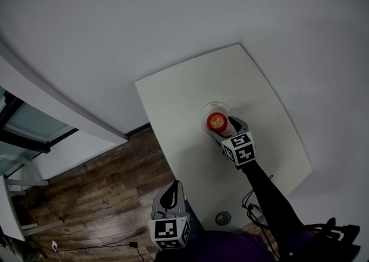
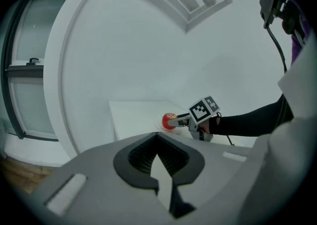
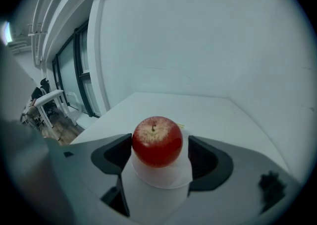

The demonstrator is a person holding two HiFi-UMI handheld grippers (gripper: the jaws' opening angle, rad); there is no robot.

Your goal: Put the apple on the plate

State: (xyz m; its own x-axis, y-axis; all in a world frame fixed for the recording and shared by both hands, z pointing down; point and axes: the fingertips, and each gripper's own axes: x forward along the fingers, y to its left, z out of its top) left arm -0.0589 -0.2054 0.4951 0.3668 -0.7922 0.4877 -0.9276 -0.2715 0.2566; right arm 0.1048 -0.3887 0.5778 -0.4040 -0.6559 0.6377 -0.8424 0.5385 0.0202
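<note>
A red apple [image 1: 217, 120] [image 3: 157, 141] [image 2: 169, 120] rests upright on a small white plate [image 1: 214, 107] [image 3: 161, 178] near the middle of the white table [image 1: 173, 105]. My right gripper [image 1: 222, 127] [image 3: 159, 147] [image 2: 181, 119] reaches over the plate with a jaw on each side of the apple. It is open, and a narrow gap shows at the right jaw. My left gripper [image 1: 170, 196] [image 2: 159, 163] hangs off the table's near left corner, far from the apple, shut and holding nothing.
A white wall runs behind the table [image 3: 208, 112]. Wooden floor [image 1: 98, 197] and a glazed door [image 1: 29, 128] lie to the left. A small round grey object [image 1: 223, 217] and a black cable [image 1: 251, 209] sit at the table's near edge beside the person's black sleeve [image 1: 271, 191].
</note>
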